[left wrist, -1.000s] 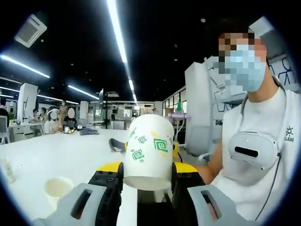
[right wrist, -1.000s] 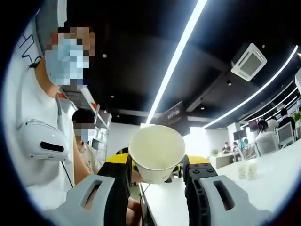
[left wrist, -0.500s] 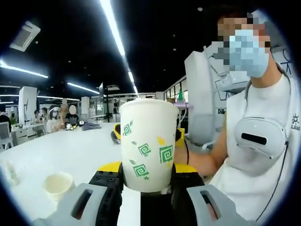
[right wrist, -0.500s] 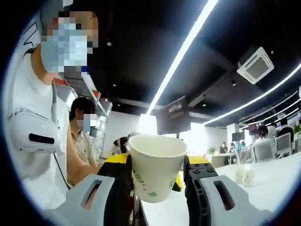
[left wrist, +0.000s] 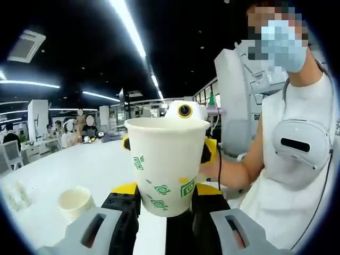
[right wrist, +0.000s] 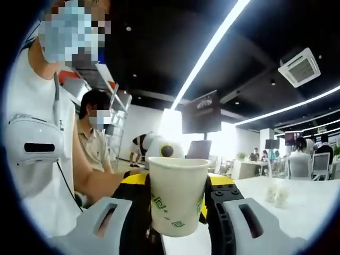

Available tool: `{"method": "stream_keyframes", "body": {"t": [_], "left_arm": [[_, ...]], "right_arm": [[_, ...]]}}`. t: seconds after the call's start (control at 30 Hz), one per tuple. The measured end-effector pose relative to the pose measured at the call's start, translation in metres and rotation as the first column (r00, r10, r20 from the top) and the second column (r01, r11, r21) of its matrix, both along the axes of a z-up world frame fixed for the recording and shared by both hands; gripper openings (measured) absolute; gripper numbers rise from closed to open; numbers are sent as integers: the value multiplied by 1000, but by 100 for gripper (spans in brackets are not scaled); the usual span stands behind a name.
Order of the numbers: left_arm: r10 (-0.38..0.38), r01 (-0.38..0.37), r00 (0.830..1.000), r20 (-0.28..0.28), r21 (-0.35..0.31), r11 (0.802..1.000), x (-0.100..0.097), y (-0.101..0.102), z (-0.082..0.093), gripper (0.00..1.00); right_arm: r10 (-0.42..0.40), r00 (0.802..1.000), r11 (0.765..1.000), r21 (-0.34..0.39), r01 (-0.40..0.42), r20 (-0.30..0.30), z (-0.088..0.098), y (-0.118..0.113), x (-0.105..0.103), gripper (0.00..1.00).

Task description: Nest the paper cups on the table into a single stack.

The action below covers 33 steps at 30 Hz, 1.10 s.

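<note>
My left gripper (left wrist: 164,204) is shut on a white paper cup (left wrist: 166,162) with green and yellow square prints, held upright with its rim on top. Behind that cup the right gripper (left wrist: 208,151) faces it, black and yellow. Another paper cup (left wrist: 74,202) stands on the white table (left wrist: 79,170) at the lower left. In the right gripper view my right gripper (right wrist: 175,204) is shut on a second printed paper cup (right wrist: 177,194), also upright, and the left gripper (right wrist: 159,150) shows just behind it.
A person in a white shirt (left wrist: 297,154) holds the grippers; the forearm (left wrist: 234,172) reaches in. Another seated person (right wrist: 95,149) is behind. Small white objects (right wrist: 277,194) stand on the table (right wrist: 308,199) at the right. Chairs and people fill the far room.
Both cups have tipped from a tilted pose to upright, rims up. The two grippers have drawn closer and now face each other.
</note>
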<state>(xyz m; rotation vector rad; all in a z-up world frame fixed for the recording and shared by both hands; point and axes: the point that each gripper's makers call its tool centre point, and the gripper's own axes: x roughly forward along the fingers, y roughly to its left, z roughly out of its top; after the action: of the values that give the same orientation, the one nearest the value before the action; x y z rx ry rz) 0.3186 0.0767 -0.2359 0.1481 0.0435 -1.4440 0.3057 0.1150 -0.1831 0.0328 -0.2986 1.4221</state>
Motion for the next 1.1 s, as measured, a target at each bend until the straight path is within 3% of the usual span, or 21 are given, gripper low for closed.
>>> {"method": "stream_keyframes", "body": {"t": [0.3, 0.47, 0.7, 0.87, 0.97, 1.1], "left_arm": [[13, -13, 1000, -1, -28, 1000, 1, 5, -1, 41], [87, -87, 996, -9, -78, 993, 14, 16, 0, 41], [199, -210, 976, -84, -156, 965, 29, 44, 4, 53], [278, -291, 956, -97, -178, 940, 36, 56, 3, 55], [346, -362, 931, -113, -197, 911, 44, 65, 3, 56], [355, -377, 925, -133, -223, 899, 44, 68, 4, 55]], "right_arm": [[4, 1000, 1000, 5, -4, -11, -1, 1, 2, 41], [-20, 999, 998, 57, 22, -36, 7, -9, 14, 41], [-84, 994, 992, 90, 91, -72, 16, -29, 46, 41], [-138, 987, 985, 89, 146, -88, 18, -33, 80, 41], [-167, 979, 978, 105, 179, -114, 23, -31, 109, 41], [-188, 975, 975, 96, 200, -119, 20, -24, 131, 40]]}}
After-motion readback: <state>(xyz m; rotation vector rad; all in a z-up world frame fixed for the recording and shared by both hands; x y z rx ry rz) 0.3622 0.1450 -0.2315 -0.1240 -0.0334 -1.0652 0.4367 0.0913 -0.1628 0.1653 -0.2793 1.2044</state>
